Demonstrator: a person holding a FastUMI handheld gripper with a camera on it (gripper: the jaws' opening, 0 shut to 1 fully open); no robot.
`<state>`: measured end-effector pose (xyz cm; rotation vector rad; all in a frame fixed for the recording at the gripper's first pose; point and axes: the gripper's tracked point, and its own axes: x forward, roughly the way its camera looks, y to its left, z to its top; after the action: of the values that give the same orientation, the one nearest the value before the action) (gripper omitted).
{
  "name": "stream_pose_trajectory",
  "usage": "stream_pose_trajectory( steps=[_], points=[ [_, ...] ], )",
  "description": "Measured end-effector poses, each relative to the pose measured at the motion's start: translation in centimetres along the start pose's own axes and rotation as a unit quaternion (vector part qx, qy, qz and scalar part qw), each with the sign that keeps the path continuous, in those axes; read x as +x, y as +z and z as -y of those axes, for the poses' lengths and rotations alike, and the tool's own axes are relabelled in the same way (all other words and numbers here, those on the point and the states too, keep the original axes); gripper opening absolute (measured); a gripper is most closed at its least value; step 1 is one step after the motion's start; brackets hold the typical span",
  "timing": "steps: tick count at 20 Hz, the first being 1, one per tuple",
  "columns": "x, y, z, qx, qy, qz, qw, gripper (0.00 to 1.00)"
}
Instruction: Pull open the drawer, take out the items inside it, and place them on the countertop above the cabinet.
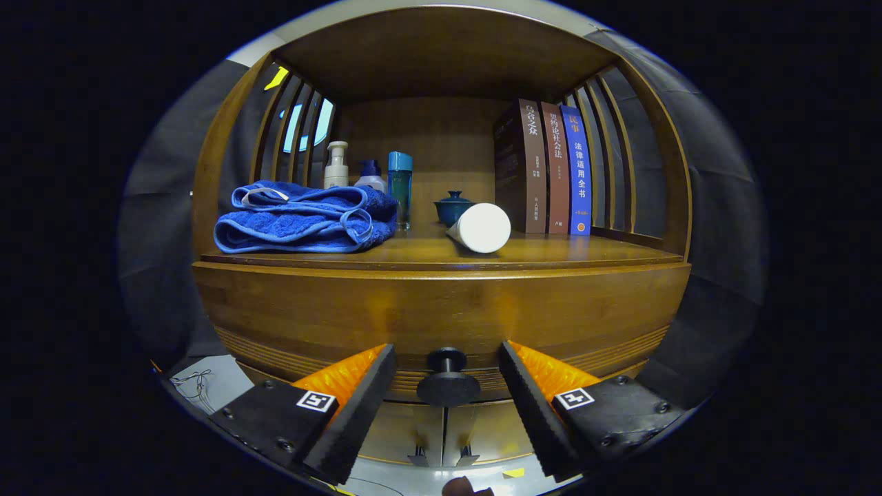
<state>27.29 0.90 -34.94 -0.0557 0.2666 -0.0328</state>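
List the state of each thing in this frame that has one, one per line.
tool: open, fingers either side of the drawer knob
drawer knob: ungripped
drawer: shut
blue towel: folded on the countertop
white tube: lying on its side
books: upright
teal lidded cup: lid on

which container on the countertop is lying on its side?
The white tube beside the books; the pump bottles behind the towel stand upright. Gripper open around the drawer knob.

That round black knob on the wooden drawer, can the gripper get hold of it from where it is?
Probably yes. The round black knob sits between the open gripper fingers, with a gap on each side and nothing in between. The wooden drawer front looks shut.
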Motion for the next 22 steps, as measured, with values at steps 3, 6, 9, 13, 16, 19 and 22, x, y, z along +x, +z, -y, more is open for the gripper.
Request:
stream_pose_trajectory(
  steps=[3, 6, 9, 13, 16, 19, 22],
  points=[
    [-0.1, 0.0, 0.4, -0.008, -0.005, -0.003, 1.000, 1.00],
    [-1.5, 3.0, 1.1, -0.002, -0.014, 0.012, 1.000, 1.00],
    [-4.3, 7.1, 0.9, -0.001, -0.002, 0.029, 1.000, 0.99],
    [-9.2, 12.5, 0.4, 0.004, 0.009, 0.045, 0.999, 0.99],
    [-13.2, 16.0, 0.1, 0.006, 0.019, 0.053, 0.998, 0.99],
    [-17.6, 19.1, 0.2, 0.003, 0.022, 0.067, 0.997, 0.99],
    [-21.5, 21.3, 0.3, 0.000, 0.029, 0.084, 0.996, 0.99]
  ],
)
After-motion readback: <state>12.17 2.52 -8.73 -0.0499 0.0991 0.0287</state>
